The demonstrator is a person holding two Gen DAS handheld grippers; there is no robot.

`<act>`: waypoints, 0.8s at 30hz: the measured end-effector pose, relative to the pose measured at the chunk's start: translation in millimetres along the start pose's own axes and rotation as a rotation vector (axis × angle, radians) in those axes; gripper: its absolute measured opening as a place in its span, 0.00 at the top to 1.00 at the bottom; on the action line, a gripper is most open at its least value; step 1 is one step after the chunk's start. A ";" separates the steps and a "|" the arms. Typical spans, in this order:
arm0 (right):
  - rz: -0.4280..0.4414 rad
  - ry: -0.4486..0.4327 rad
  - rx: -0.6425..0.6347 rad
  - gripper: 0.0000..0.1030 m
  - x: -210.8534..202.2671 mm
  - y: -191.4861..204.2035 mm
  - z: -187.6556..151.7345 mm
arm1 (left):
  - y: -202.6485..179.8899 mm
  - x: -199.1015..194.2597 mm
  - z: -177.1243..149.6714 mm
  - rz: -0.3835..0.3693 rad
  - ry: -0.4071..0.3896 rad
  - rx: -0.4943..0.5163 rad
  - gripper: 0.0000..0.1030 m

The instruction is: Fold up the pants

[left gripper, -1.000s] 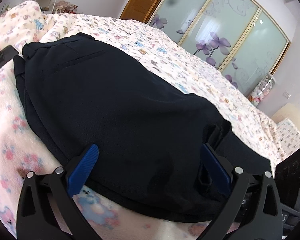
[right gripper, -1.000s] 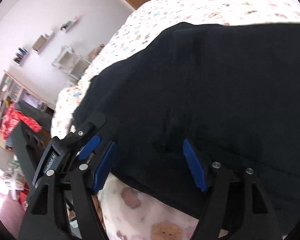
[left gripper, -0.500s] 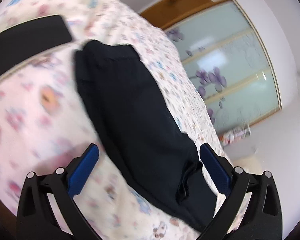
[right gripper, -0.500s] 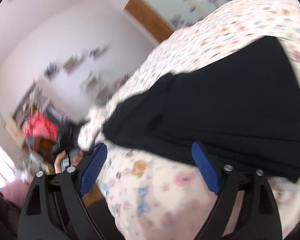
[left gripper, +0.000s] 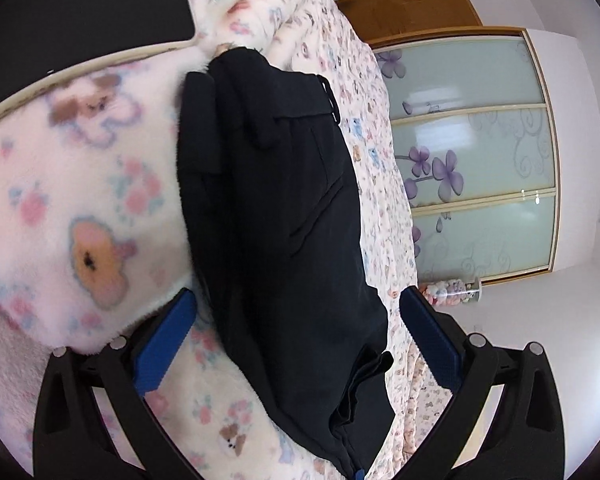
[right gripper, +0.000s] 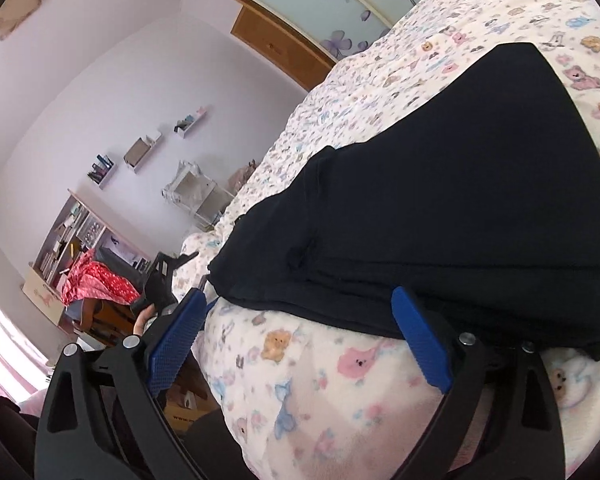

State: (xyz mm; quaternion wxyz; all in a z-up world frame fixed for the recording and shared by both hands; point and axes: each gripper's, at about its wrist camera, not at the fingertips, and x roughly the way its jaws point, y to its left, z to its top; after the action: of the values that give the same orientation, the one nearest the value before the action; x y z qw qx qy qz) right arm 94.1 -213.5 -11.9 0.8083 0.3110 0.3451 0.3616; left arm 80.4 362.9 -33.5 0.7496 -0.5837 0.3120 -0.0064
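Pants lie folded in a dark stack on the bed, on a fleece blanket with a bear print. We see our left tool standing wide open, its blue pads on either side of the near end of the stack, and it grips nothing. Our right tool is wide open too and holds nothing; its right pad sits just in front of the edge of the pants, but we cannot tell if it touches the cloth. The black fabric hides most folds, so we cannot count the layers. A black flat object at the top left is cut off by the frame. Wardrobe doors with purple flowers stand behind the bed.
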 end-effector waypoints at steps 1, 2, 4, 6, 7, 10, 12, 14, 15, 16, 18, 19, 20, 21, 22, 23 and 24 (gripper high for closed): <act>0.000 0.000 0.000 0.07 2.2 1.6 -0.7 | -0.6 1.6 2.0 -0.001 0.004 -0.004 0.02; 0.002 -0.001 0.000 0.07 1.6 1.5 -0.7 | -2.3 1.6 4.1 -0.011 0.004 -0.002 0.02; 0.005 -0.004 0.003 0.07 1.3 1.3 -1.0 | -7.0 0.2 8.1 -0.063 0.007 0.013 0.02; 0.005 -0.003 0.005 0.07 2.3 1.4 -1.8 | -12.8 -1.7 12.4 -0.122 0.001 0.018 0.02; 0.003 -0.002 0.004 0.07 2.9 1.9 -2.2 | -13.2 -1.6 13.3 -0.138 -0.003 0.014 0.02; 0.001 0.000 0.000 0.06 4.7 3.4 -2.6 | -1.1 5.9 16.7 -0.114 -0.001 -0.035 0.02; 0.001 0.000 -0.001 0.06 5.5 4.2 -3.0 | 4.5 7.9 19.1 -0.107 -0.004 -0.075 0.02; 0.002 0.001 -0.001 0.06 6.5 4.8 -3.4 | 5.0 6.8 19.6 -0.104 -0.008 -0.097 0.02; 0.003 0.002 -0.002 0.06 6.7 5.4 -3.4 | 5.1 7.7 20.8 -0.103 -0.007 -0.109 0.03; 0.005 0.003 -0.002 0.06 6.9 5.8 -3.7 | 5.1 8.1 22.4 -0.106 -0.009 -0.118 0.04; 0.008 0.006 -0.006 0.06 7.8 7.2 -4.7 | 0.5 5.9 24.0 -0.114 -0.027 -0.110 0.13; 0.008 0.007 -0.008 0.06 8.3 7.9 -5.1 | -2.3 4.0 22.8 -0.107 -0.026 -0.089 0.21; 0.008 0.009 -0.010 0.06 8.8 8.3 -5.5 | -7.7 5.4 22.9 -0.101 -0.020 -0.051 0.24; 0.009 0.010 -0.011 0.06 9.1 8.5 -5.8 | -15.6 7.1 21.2 -0.098 -0.017 0.019 0.24; 0.009 0.011 -0.012 0.06 9.3 8.7 -5.8 | -18.1 7.8 20.4 -0.084 -0.015 0.064 0.26; 0.009 0.013 -0.013 0.06 9.7 9.1 -6.1 | -17.6 11.0 20.2 -0.053 -0.010 0.092 0.27; 0.008 0.014 -0.014 0.06 9.9 9.5 -6.3 | -12.5 13.3 21.5 -0.043 -0.007 0.078 0.27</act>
State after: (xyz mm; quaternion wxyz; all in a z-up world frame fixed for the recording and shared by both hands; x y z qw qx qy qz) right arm 90.6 -198.8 -11.6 0.8067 0.3041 0.3471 0.3693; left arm 105.8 372.6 -25.9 0.7724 -0.5608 0.2963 -0.0326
